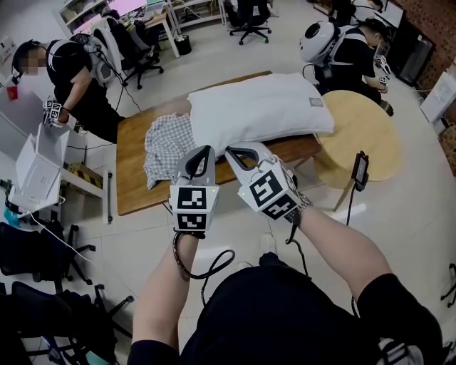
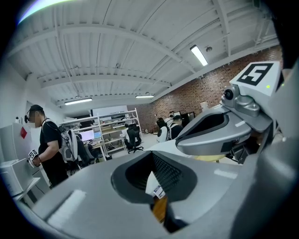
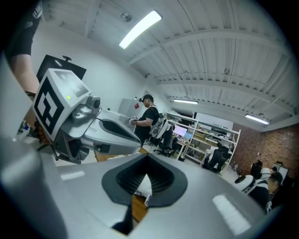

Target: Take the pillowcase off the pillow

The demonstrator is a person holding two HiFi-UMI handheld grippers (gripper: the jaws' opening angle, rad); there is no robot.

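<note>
A white pillow (image 1: 260, 110) lies across the wooden table (image 1: 132, 185), with a grey checked pillowcase (image 1: 167, 146) crumpled beside it at its left end. In the head view both grippers are held side by side over the floor, just short of the table's near edge. My left gripper (image 1: 204, 153) is shut with nothing in it, and so is my right gripper (image 1: 237, 153). The left gripper view looks along shut jaws (image 2: 152, 179) with the right gripper (image 2: 224, 126) beside them. The right gripper view shows shut jaws (image 3: 142, 179) and the left gripper (image 3: 88, 123).
A round wooden table (image 1: 360, 135) stands to the right of the long one, with a phone on a stand (image 1: 361, 170) near it. One person (image 1: 71, 71) stands at the left by a white machine (image 1: 39, 164); another (image 1: 349, 50) sits at the back right. Office chairs (image 1: 249, 18) stand behind.
</note>
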